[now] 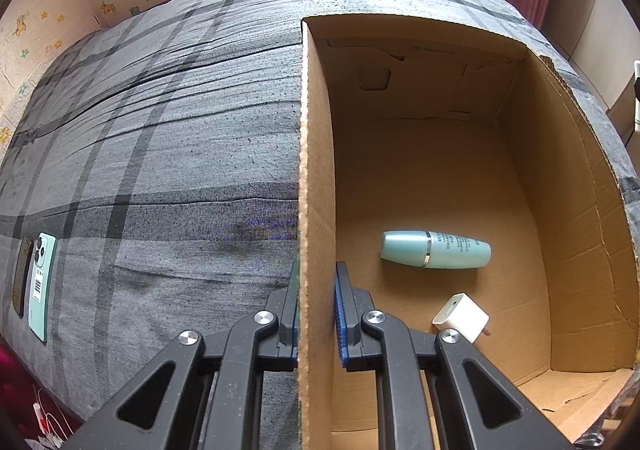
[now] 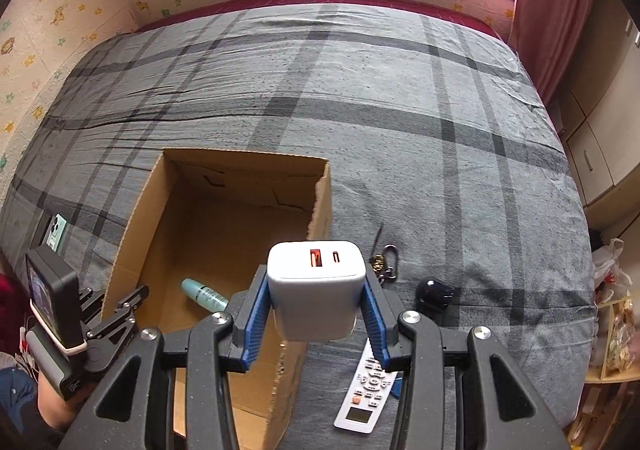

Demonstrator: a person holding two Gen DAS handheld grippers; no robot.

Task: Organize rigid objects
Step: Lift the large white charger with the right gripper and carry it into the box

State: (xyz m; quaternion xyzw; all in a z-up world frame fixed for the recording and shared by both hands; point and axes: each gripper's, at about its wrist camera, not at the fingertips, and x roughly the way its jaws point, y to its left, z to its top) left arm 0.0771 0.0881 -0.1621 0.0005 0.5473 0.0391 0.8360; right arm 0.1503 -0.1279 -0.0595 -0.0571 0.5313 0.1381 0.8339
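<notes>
Left claw (image 1: 316, 314): clamped narrow on the left wall of the cardboard box (image 1: 306, 169).
Right claw (image 2: 316, 314): grips a white charger (image 2: 316, 290) above the box's right wall.
Box contents: teal bottle (image 1: 436, 250) lying flat, small white plug (image 1: 460, 316) near it.
Bed (image 2: 400, 109): remote (image 2: 366, 390), keys (image 2: 384, 262), dark object (image 2: 434, 292) right of the box; phone (image 1: 42, 286) to its left.

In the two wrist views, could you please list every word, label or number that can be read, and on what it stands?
None can be read.
Teal bottle: dark print on its side, too small.
Cardboard box: faint logo line on the far inner wall, blurred.
Mint phone: white barcode sticker, illegible.
Remote control: button markings too small.
White charger in the right tongs: no text visible.
</notes>
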